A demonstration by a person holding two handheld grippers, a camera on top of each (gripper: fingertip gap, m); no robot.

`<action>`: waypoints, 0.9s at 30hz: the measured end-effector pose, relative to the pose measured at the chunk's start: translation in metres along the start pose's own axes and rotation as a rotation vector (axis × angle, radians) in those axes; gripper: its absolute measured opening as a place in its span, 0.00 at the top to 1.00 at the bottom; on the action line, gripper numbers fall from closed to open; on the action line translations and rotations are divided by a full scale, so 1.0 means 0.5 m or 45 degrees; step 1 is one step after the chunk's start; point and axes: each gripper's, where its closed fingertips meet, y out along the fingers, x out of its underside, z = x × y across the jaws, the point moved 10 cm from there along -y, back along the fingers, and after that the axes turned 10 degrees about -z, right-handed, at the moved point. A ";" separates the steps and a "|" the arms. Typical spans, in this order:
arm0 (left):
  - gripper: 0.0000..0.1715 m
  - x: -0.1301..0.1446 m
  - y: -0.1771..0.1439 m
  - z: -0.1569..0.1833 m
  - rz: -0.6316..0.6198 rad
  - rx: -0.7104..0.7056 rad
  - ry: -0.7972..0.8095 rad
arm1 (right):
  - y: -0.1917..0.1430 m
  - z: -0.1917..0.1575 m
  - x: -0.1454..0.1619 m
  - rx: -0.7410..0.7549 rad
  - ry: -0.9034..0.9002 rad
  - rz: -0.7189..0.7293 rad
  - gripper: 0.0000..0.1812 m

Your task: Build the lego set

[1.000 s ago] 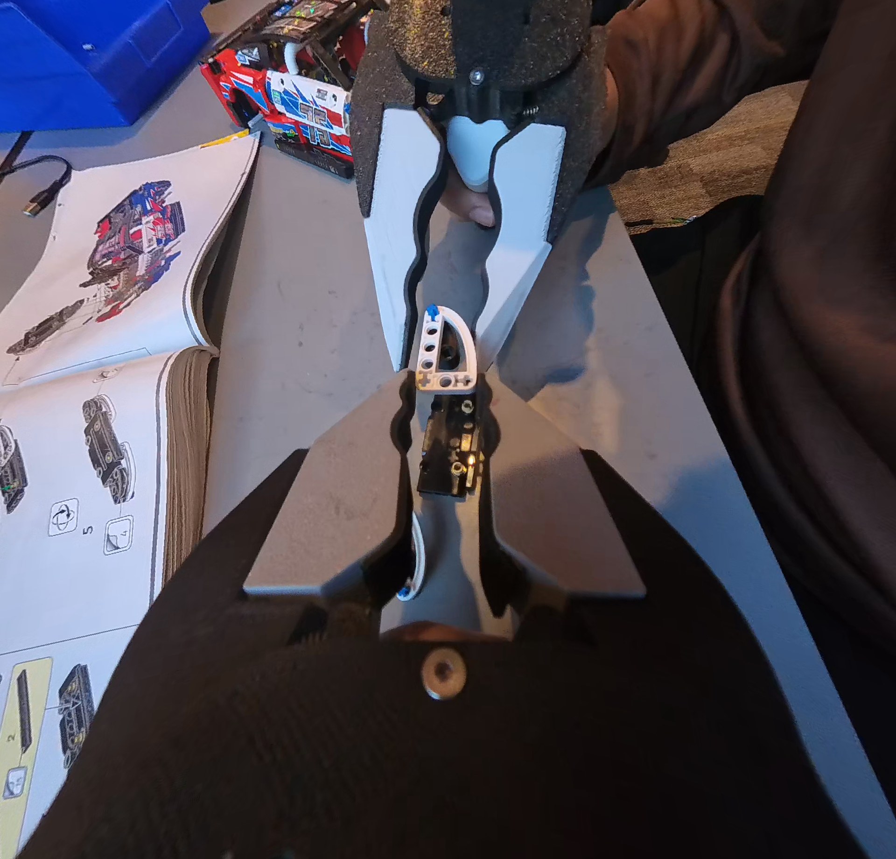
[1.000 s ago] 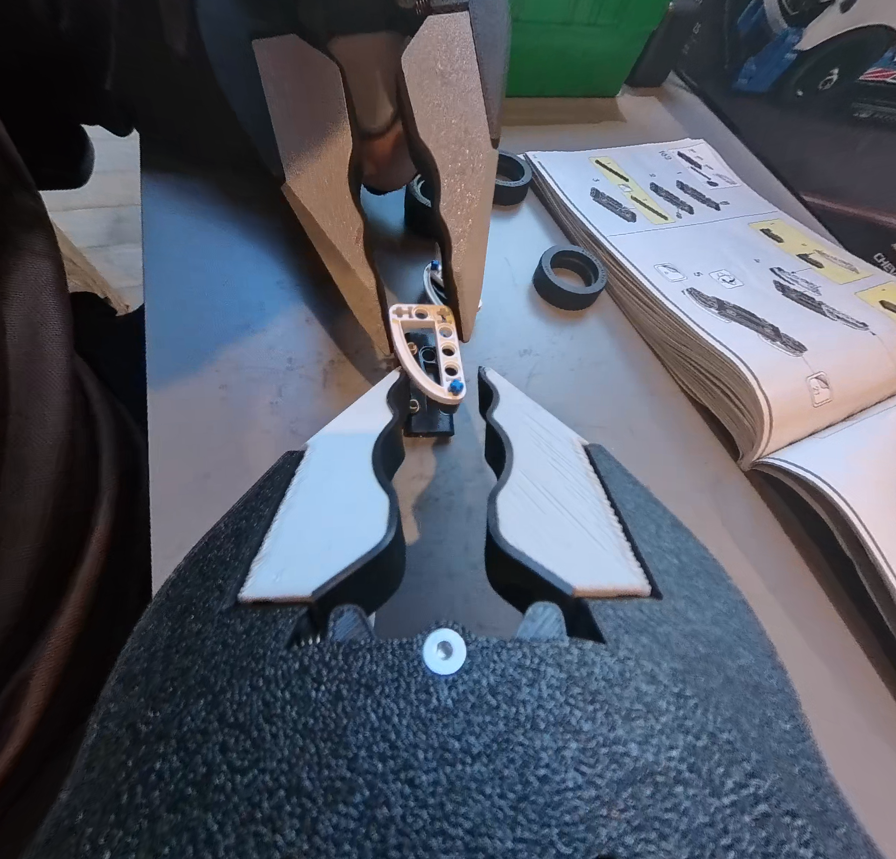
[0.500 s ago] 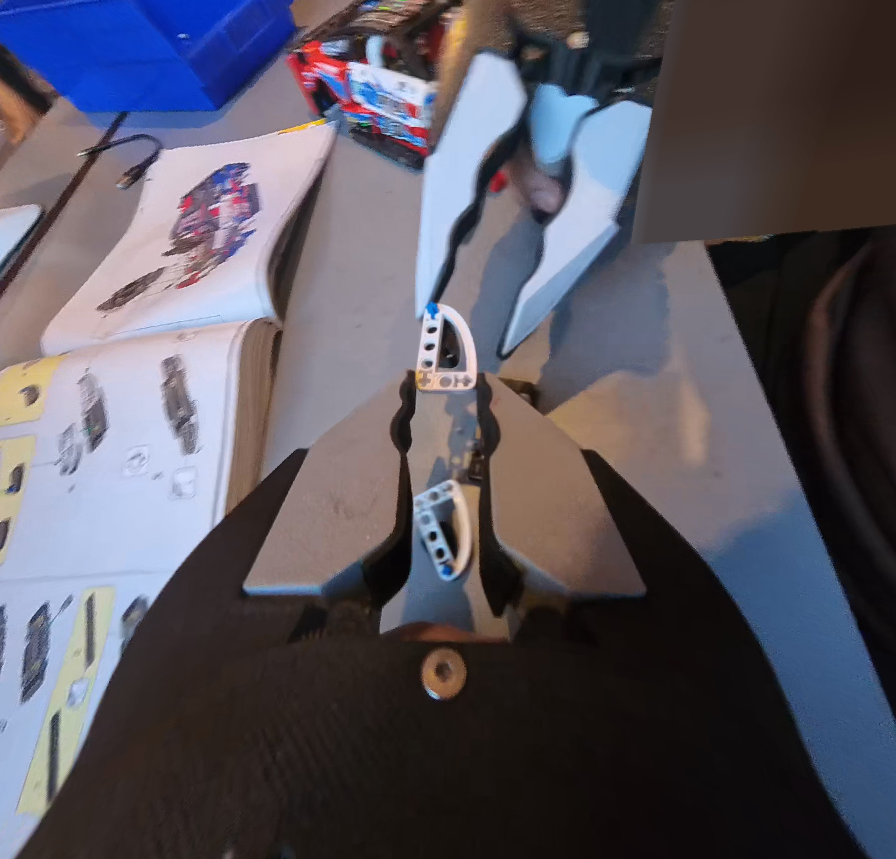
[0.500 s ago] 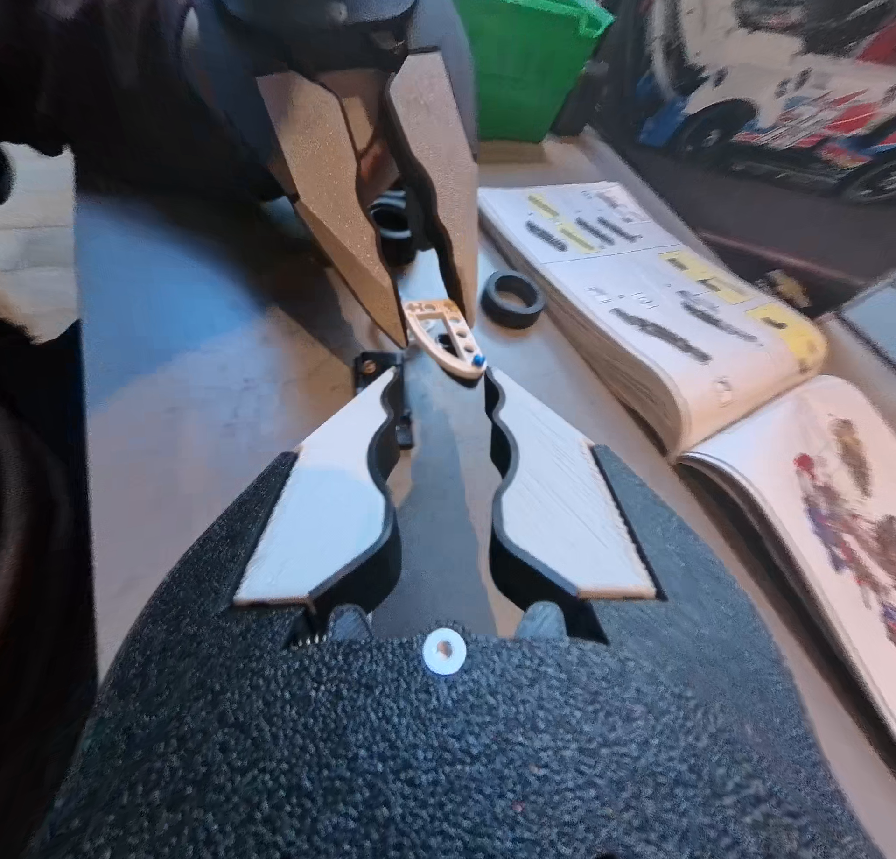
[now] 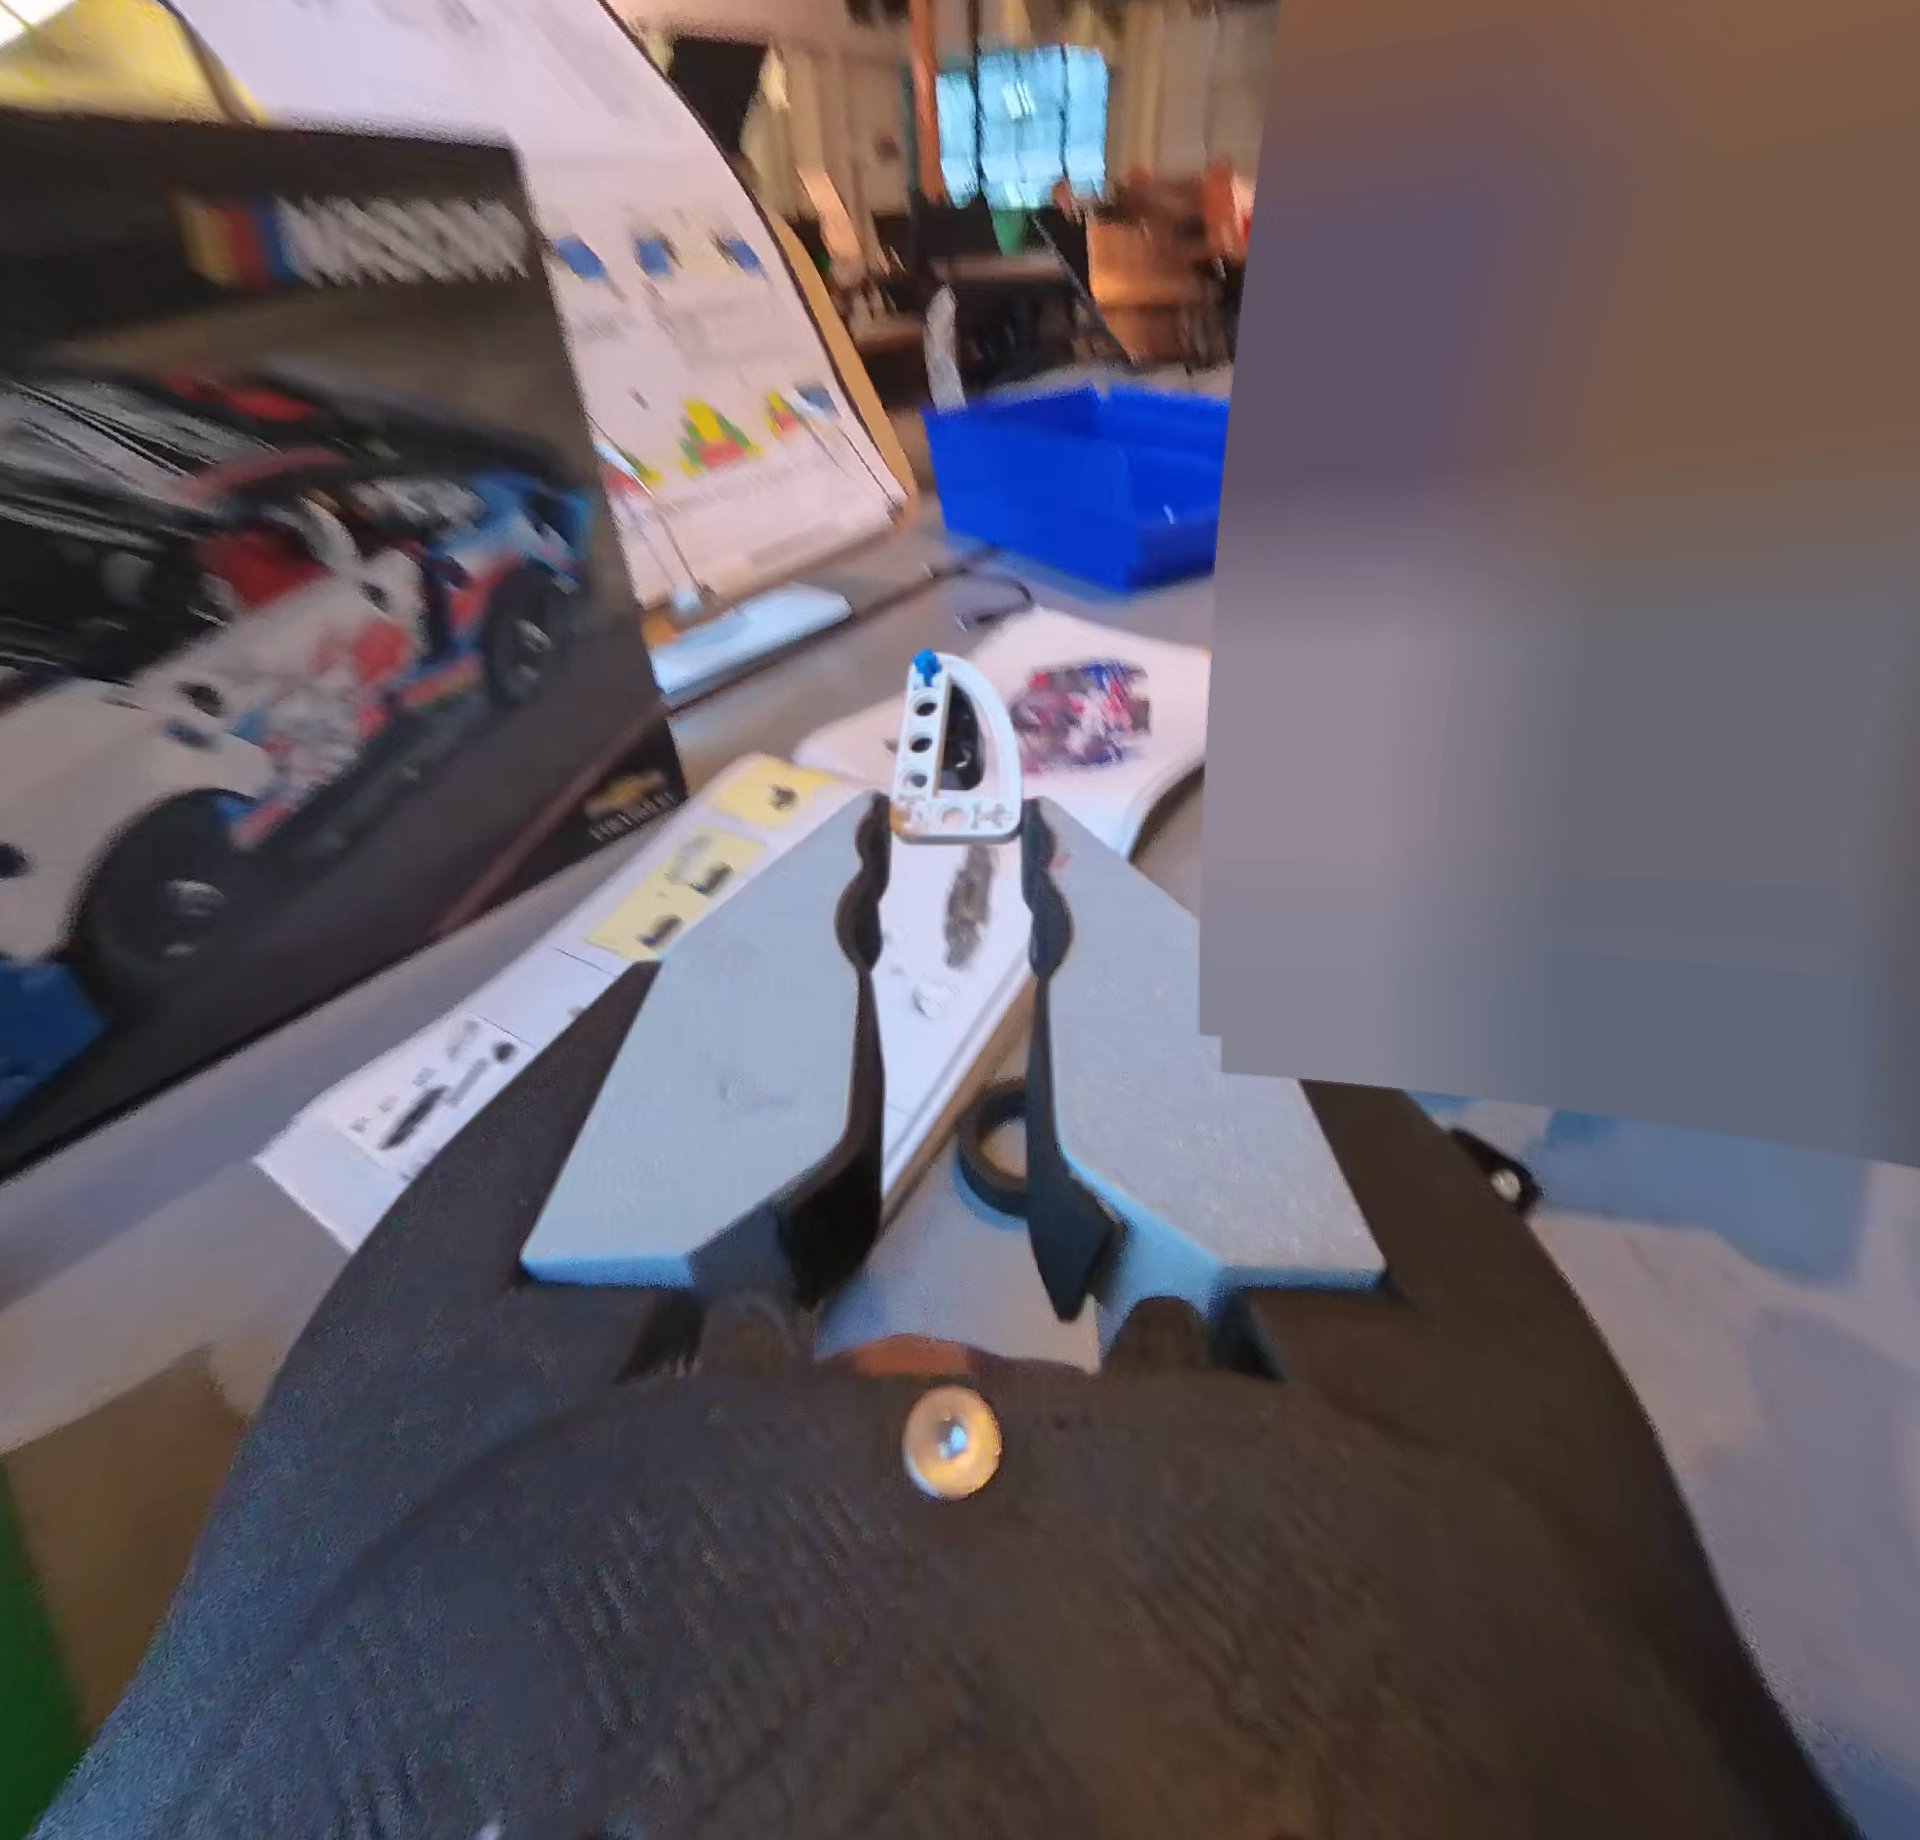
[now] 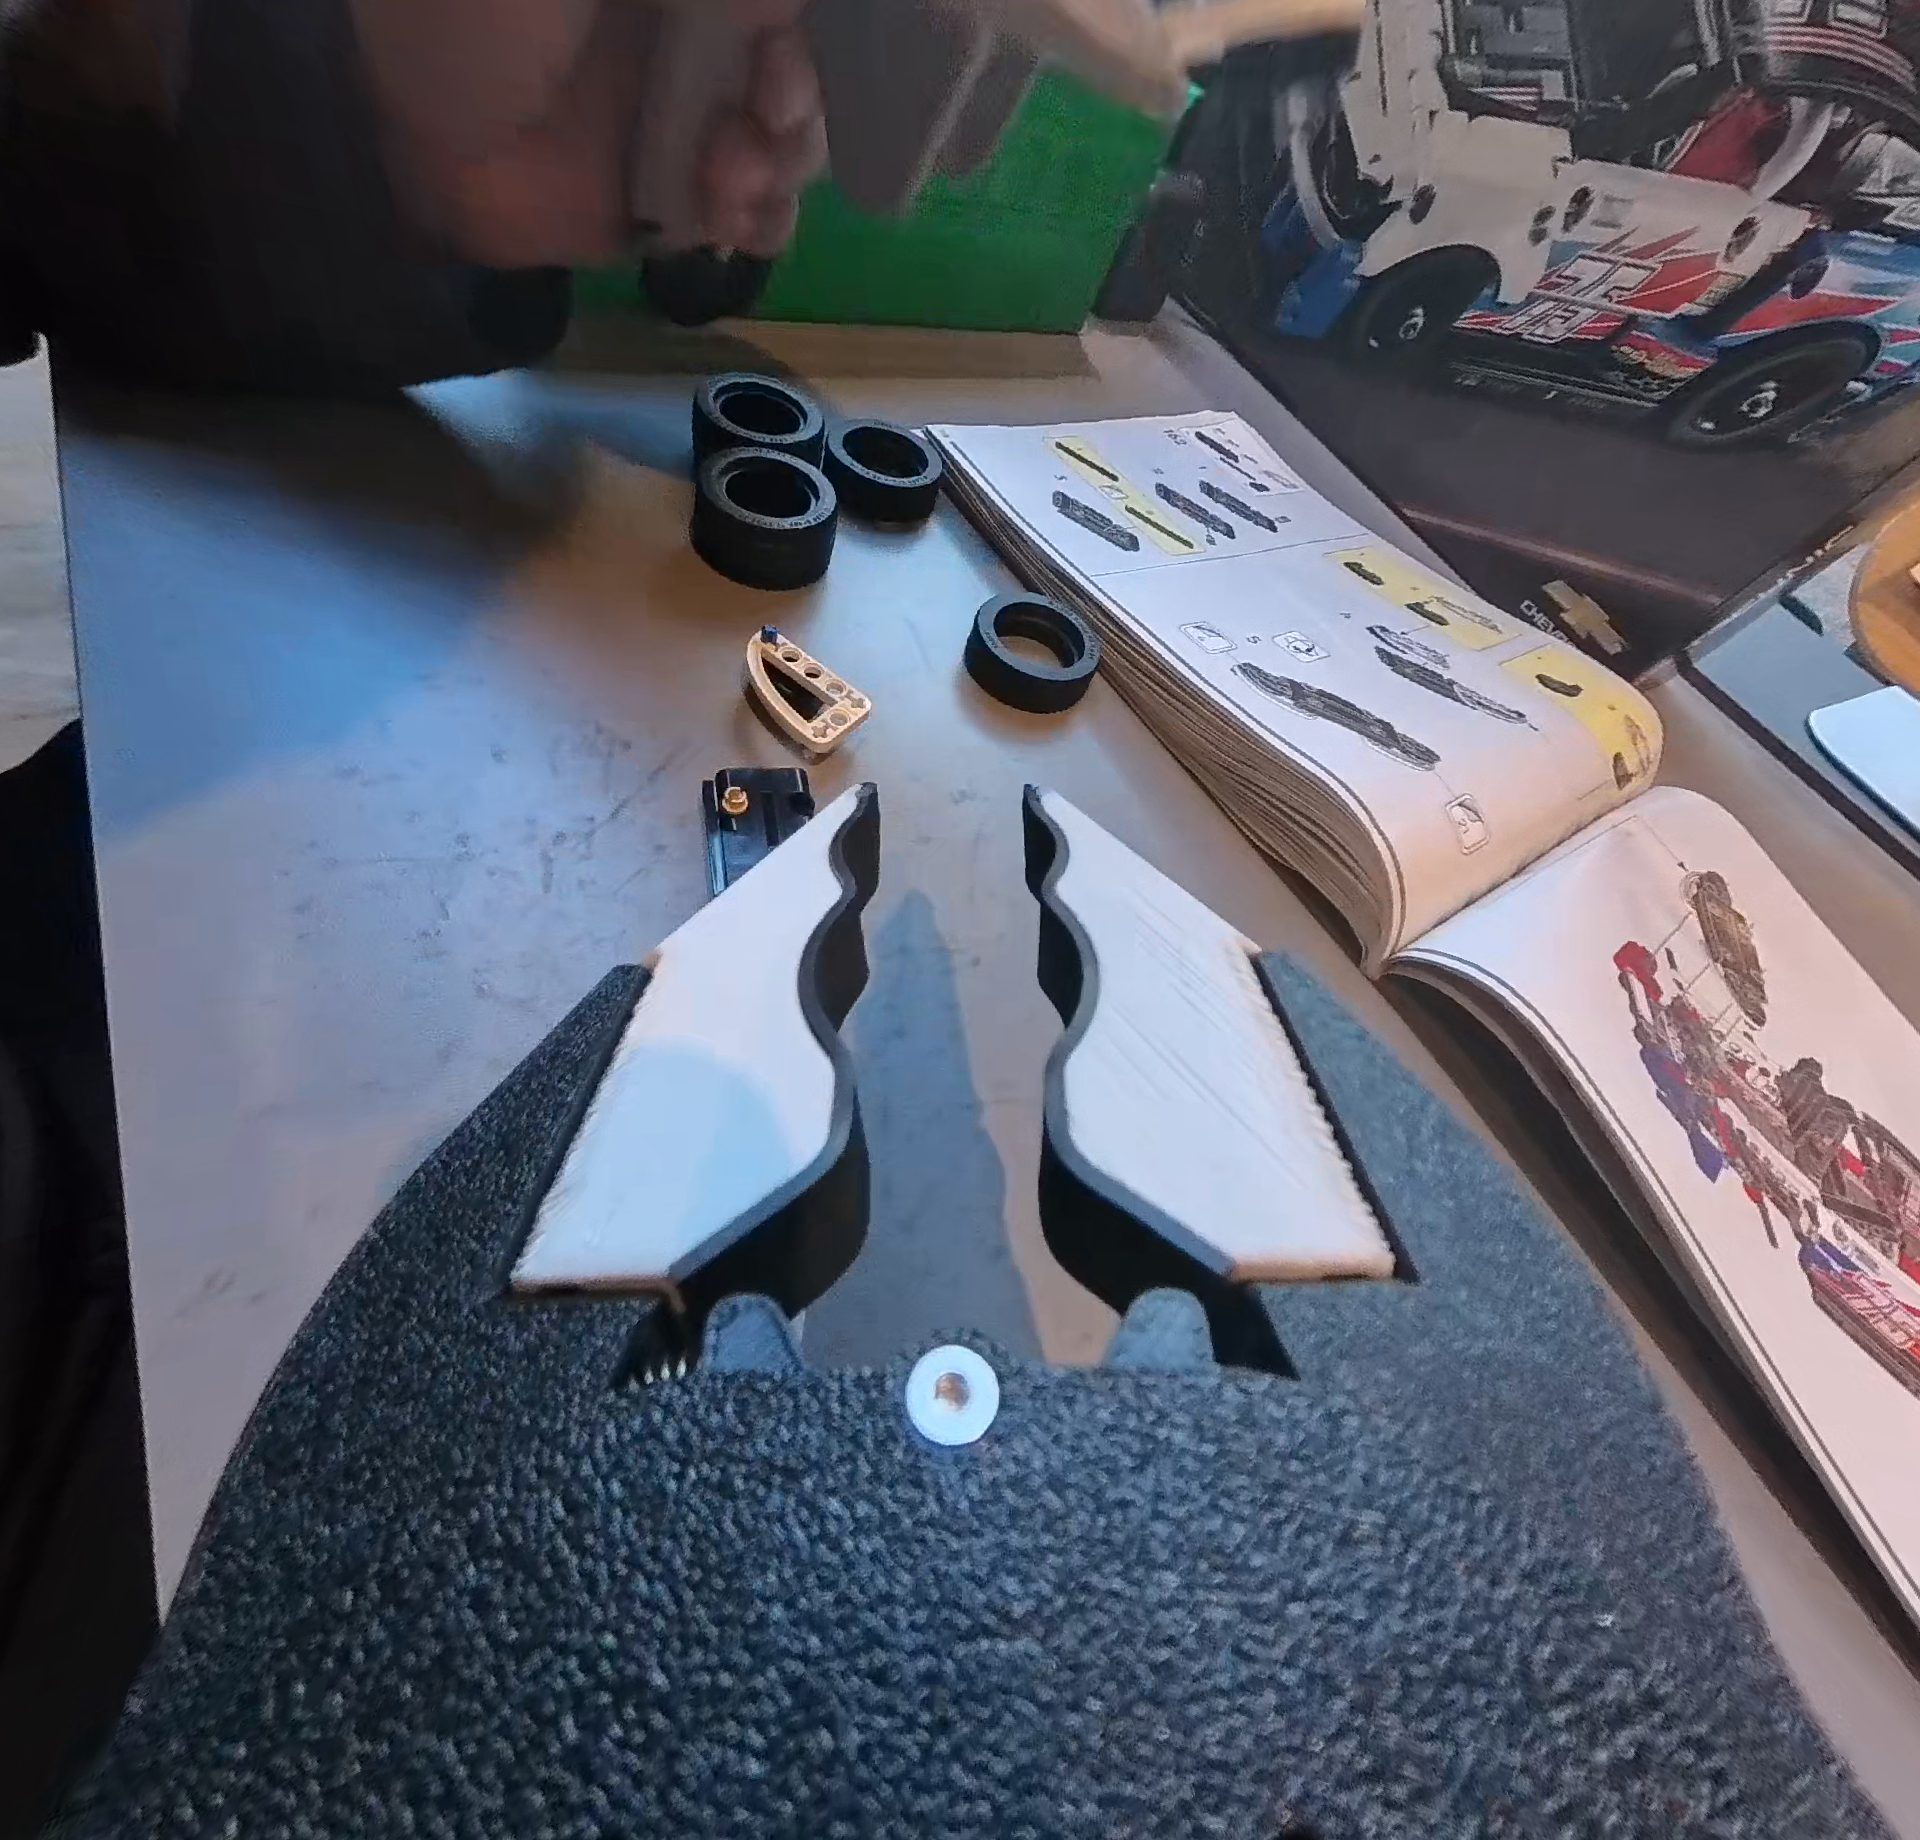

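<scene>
My left gripper [image 5: 954,824] pinches a white curved lego panel [image 5: 951,751] at its tips, blue pin uppermost, raised above the open instruction booklet [image 6: 1309,647]. A second white panel [image 6: 805,694] lies flat on the grey table [image 6: 364,751] left of that booklet, a lone black tyre [image 6: 1029,650] between them. My right gripper [image 6: 951,819] hangs spread and empty, a small black lego assembly [image 6: 750,819] just beside its left finger.
</scene>
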 end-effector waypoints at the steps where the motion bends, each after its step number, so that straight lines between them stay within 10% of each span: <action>1: 0.87 -0.006 -0.012 -0.007 0.059 -0.030 -0.017 | 0.000 0.001 0.000 -0.001 0.006 0.002 0.85; 5: 0.87 -0.017 -0.027 -0.004 0.136 0.052 -0.011 | -0.003 0.006 0.000 -0.001 0.029 0.017 0.85; 13: 0.87 0.028 0.048 0.112 -0.263 0.488 0.263 | -0.006 0.008 -0.002 0.037 0.016 0.039 0.85; 27: 0.87 0.053 0.063 0.155 -0.382 0.614 0.426 | -0.008 0.003 -0.004 0.010 -0.005 0.068 0.83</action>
